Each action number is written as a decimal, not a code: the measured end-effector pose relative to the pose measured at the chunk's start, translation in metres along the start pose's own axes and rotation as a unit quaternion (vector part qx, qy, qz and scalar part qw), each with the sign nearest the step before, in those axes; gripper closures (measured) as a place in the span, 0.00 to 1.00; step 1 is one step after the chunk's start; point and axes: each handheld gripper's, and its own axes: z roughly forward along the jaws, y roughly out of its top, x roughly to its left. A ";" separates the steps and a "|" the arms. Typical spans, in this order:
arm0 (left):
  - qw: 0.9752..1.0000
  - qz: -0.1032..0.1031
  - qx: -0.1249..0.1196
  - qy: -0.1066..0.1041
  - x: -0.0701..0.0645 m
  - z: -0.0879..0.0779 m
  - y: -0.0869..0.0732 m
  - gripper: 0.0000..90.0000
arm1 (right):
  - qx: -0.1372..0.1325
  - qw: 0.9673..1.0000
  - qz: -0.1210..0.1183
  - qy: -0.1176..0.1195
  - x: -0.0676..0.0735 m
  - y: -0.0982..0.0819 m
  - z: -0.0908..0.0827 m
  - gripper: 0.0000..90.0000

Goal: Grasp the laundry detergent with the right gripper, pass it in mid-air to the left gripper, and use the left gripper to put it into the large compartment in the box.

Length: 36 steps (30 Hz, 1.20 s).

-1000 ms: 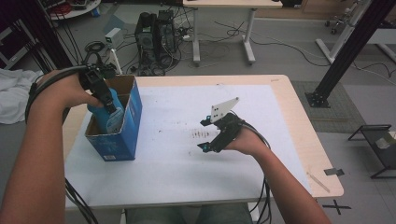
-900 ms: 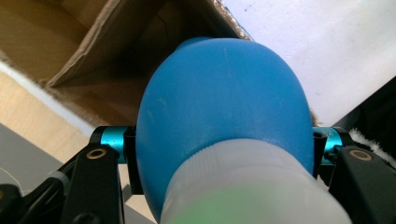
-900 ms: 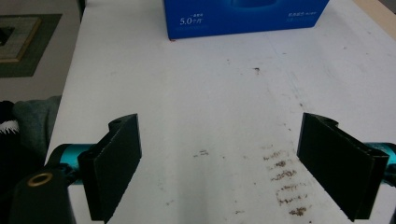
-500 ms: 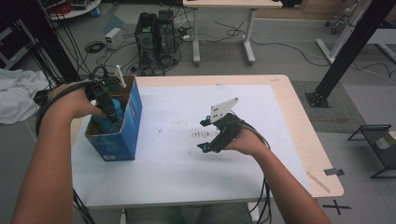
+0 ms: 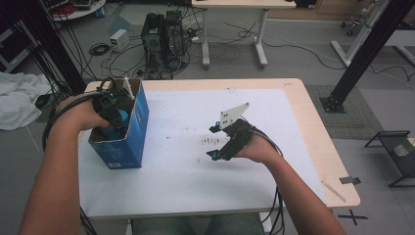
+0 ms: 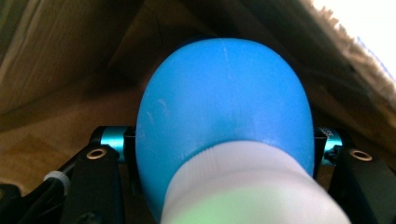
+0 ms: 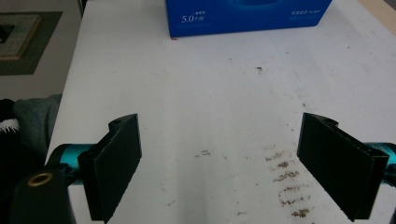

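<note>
A blue cardboard box (image 5: 125,147) stands open-topped on the left of the white table top (image 5: 195,181). My left gripper (image 5: 115,120) reaches down into it, shut on a rounded blue object (image 5: 123,117) with a white part at its near end. In the left gripper view that blue object (image 6: 224,102) sits between both jaws of my left gripper (image 6: 219,142), with brown cardboard walls around it. My right gripper (image 5: 212,142) hovers over the middle of the table, open. Nothing is between the jaws of my right gripper (image 7: 219,163), and the box (image 7: 247,16) lies ahead of them.
Dark smudges (image 7: 285,177) mark the table under the right gripper. Beyond the table stand a computer tower (image 5: 161,34) amid cables and another desk (image 5: 235,29). A white cloth (image 5: 17,103) lies at left, a black post (image 5: 362,54) at right.
My left gripper has sunk down into the box with the blue object still in its jaws. The right gripper has stayed where it was.
</note>
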 end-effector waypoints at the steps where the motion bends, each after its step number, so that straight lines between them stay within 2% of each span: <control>1: 1.000 -0.003 -0.001 0.002 0.000 0.001 0.000 0.43 | 0.000 1.000 0.000 -0.002 0.000 0.000 0.000 0.14; 2: 1.000 -0.001 -0.002 0.002 0.000 0.001 -0.001 0.43 | 0.000 1.000 -0.003 -0.001 0.000 0.000 0.001 0.14; 3: 1.000 0.008 0.008 -0.001 0.001 0.000 -0.001 0.43 | 0.000 1.000 -0.003 -0.001 0.000 0.000 0.001 0.14; 4: 1.000 0.000 0.002 -0.001 0.000 0.001 -0.001 0.43 | -0.001 1.000 -0.003 -0.001 0.000 0.001 0.001 0.14; 9: 1.000 0.003 0.005 -0.004 0.002 0.000 0.000 0.43 | -0.001 1.000 -0.002 -0.001 0.000 0.001 0.001 0.14; 13: 1.000 -0.012 0.003 -0.013 0.001 0.001 0.000 0.39 | 0.001 1.000 0.001 -0.002 0.001 0.001 0.001 0.14; 14: 1.000 -0.007 0.012 -0.014 0.001 0.001 0.000 0.39 | 0.000 1.000 0.001 -0.002 0.001 0.001 0.001 0.14; 22: 1.000 -0.002 0.008 -0.008 0.000 -0.003 -0.001 0.38 | -0.002 1.000 -0.004 -0.003 0.002 0.001 -0.001 0.14; 25: 1.000 -0.011 0.000 -0.005 -0.003 -0.004 -0.001 0.36 | -0.002 1.000 -0.004 -0.003 0.002 0.001 -0.001 0.14; 27: 1.000 -0.003 0.007 -0.006 -0.002 -0.007 0.000 0.36 | -0.003 1.000 -0.005 -0.004 0.002 0.002 0.000 0.14; 31: 1.000 -0.014 0.000 -0.004 -0.004 -0.010 -0.001 0.34 | -0.004 1.000 -0.005 -0.002 0.002 0.002 0.000 0.14; 32: 1.000 -0.007 0.006 -0.001 -0.003 -0.012 -0.002 0.34 | -0.003 1.000 -0.004 -0.003 0.002 0.002 0.000 0.14; 36: 1.000 -0.009 0.004 -0.004 -0.004 -0.015 -0.004 0.34 | -0.004 1.000 -0.004 -0.003 0.002 0.002 0.000 0.14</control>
